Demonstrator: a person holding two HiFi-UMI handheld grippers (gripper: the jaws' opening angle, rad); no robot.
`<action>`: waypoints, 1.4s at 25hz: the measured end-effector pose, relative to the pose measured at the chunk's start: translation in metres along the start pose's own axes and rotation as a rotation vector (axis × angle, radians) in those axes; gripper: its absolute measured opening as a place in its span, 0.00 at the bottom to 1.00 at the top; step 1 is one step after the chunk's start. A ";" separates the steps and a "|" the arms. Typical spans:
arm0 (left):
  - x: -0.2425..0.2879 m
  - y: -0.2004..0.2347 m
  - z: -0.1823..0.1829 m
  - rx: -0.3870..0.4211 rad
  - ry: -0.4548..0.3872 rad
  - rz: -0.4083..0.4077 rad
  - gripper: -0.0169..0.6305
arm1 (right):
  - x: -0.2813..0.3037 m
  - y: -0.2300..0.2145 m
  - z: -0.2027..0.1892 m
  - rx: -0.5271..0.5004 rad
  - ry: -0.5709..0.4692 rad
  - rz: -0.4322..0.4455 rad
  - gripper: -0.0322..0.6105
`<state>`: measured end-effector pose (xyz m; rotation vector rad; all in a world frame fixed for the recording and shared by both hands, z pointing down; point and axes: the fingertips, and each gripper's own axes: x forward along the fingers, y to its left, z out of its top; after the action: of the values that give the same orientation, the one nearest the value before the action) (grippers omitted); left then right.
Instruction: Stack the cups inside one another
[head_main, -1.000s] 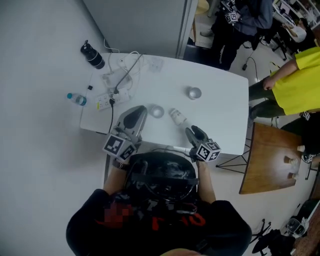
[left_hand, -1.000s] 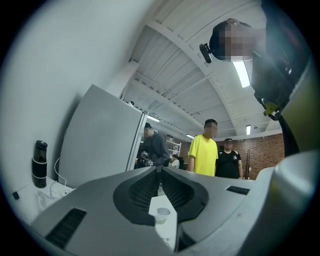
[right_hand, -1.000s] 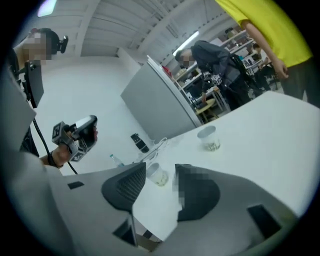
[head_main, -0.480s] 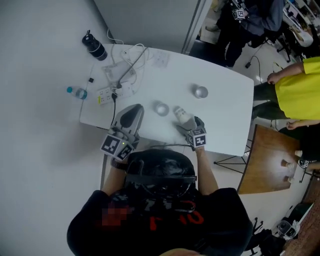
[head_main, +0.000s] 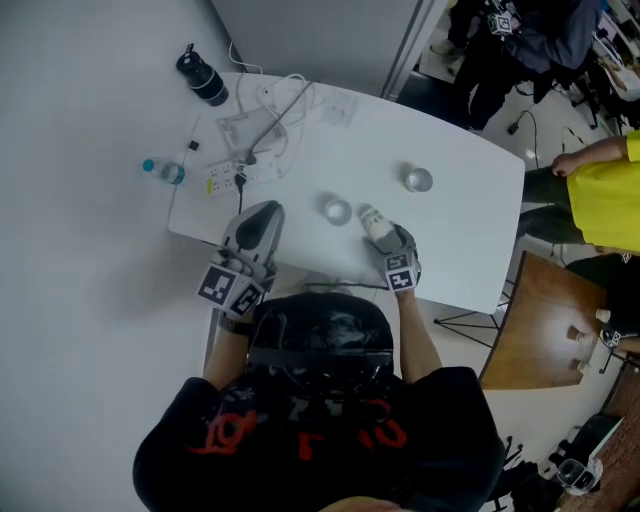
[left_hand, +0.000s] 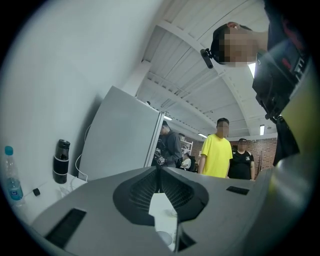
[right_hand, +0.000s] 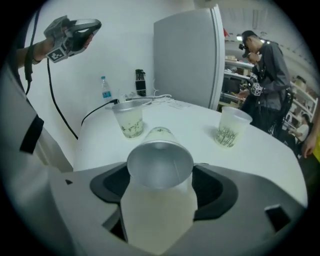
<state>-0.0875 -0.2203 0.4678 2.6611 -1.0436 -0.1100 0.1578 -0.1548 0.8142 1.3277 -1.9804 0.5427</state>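
A white paper cup lies on its side on the white table, its silvery inside turned toward the right gripper view. My right gripper points down at it, jaws closing, with both pads against the cup's sides. From the head view this cup pokes out past the right gripper. Two more cups stand upright: one just left of it, another farther back right. My left gripper hovers at the table's near left edge, shut and empty.
A black bottle, a small water bottle and a power strip with cables crowd the table's far left corner. A wooden table stands to the right. A person in yellow and others stand beyond.
My right gripper has come down from the table's near edge onto the lying cup and now has it between its jaws. The left gripper shifted slightly.
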 end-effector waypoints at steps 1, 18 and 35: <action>0.001 -0.001 0.000 -0.001 -0.005 -0.004 0.08 | -0.006 0.000 0.007 -0.021 -0.009 -0.003 0.67; -0.022 -0.003 -0.004 -0.035 -0.060 0.057 0.08 | -0.083 0.072 0.207 -0.194 -0.304 0.261 0.67; -0.048 0.012 0.000 -0.010 -0.074 0.116 0.08 | 0.000 0.093 0.166 -0.174 -0.192 0.298 0.73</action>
<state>-0.1304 -0.1966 0.4702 2.5988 -1.2143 -0.1906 0.0211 -0.2290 0.7038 1.0161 -2.3452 0.3784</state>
